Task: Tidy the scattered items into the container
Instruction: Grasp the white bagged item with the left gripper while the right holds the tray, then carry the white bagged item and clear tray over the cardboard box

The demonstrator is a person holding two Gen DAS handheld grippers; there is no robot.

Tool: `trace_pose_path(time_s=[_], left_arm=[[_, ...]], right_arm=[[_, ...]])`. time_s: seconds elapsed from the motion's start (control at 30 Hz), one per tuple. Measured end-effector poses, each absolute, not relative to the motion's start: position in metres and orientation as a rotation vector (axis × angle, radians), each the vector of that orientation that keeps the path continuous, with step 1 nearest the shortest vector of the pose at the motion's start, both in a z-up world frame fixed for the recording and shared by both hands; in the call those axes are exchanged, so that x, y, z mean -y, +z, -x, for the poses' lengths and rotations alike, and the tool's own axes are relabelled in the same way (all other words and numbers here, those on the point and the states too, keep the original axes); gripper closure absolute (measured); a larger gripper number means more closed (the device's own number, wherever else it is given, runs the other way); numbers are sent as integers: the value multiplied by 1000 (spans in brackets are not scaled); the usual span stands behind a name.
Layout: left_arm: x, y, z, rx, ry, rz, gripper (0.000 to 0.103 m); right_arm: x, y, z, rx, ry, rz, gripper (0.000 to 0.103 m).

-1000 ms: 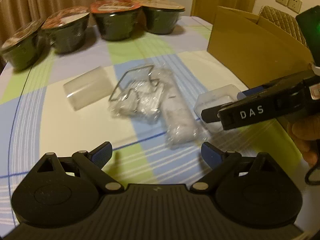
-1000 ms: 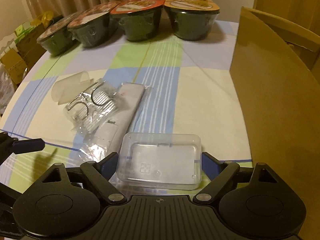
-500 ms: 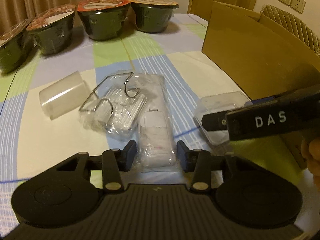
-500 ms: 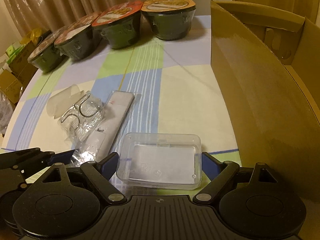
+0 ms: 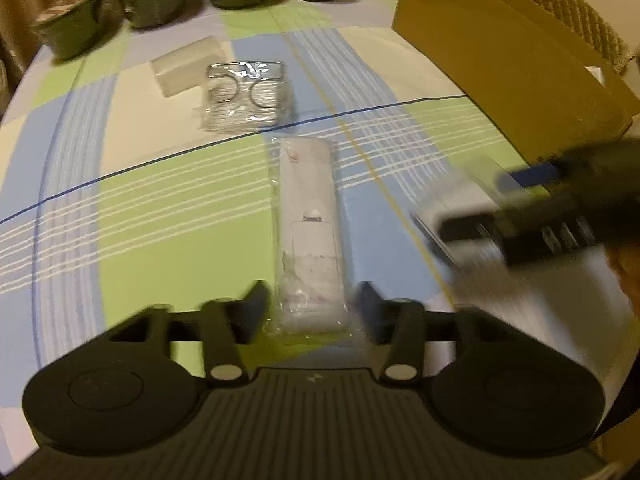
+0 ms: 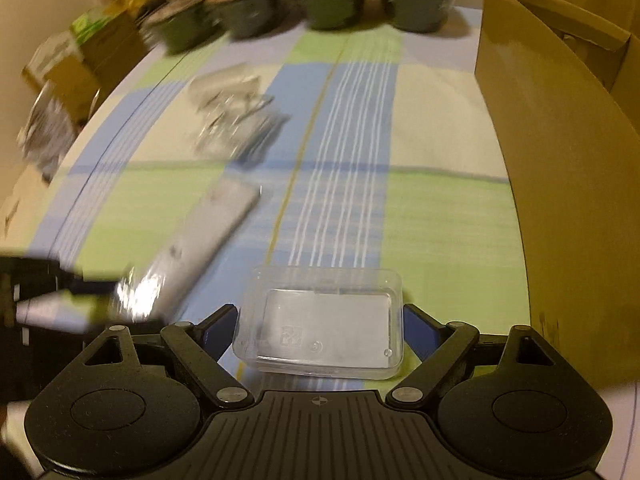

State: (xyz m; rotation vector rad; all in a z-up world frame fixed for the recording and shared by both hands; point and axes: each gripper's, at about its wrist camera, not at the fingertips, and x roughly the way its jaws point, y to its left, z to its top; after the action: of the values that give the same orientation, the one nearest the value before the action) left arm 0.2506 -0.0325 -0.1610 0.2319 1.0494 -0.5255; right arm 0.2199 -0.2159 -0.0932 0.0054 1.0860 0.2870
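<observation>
We record the left gripper [image 5: 312, 304] with its fingers closed against the sides of a long white item sealed in a clear plastic bag [image 5: 310, 236], which extends forward above the checked green, blue and cream tablecloth [image 5: 160, 208]. We record the right gripper [image 6: 318, 322] clamped on a clear rectangular plastic tray [image 6: 324, 324], just beside the tall brown cardboard box [image 6: 560, 168] on its right; a clear packet of metal wire hooks [image 5: 244, 94] lies farther back on the cloth
</observation>
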Motion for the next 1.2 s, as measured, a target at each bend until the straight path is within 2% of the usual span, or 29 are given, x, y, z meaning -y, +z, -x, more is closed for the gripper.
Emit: trace_pose_path(time_s=[0.03, 0.2, 0.3, 0.4, 0.43, 0.47, 0.87, 1.2], left_arm=[[33, -159, -250, -1036, -507, -242, 33], [44, -160, -264, -1014, -491, -259, 33], [53, -168, -274, -1040, -504, -272, 38], [57, -172, -276, -1043, -522, -304, 49], [57, -171, -277, -1046, -522, -301, 64], [57, -169, -277, -1048, -522, -300, 69], [51, -165, -242, -1067, -543, -302, 70], [44, -146, -213, -1057, -523, -249, 70]], right_arm=[[216, -93, -212, -1085, 286, 6, 14], [219, -94, -191, -1076, 261, 40, 14], [223, -96, -188, -1072, 256, 53, 14], [227, -98, -188, -1071, 267, 52, 14], [227, -98, -189, -1068, 271, 58, 14], [228, -98, -189, -1065, 274, 62, 14], [231, -103, -189, -1080, 258, 39, 15], [231, -73, -170, -1033, 261, 19, 15]])
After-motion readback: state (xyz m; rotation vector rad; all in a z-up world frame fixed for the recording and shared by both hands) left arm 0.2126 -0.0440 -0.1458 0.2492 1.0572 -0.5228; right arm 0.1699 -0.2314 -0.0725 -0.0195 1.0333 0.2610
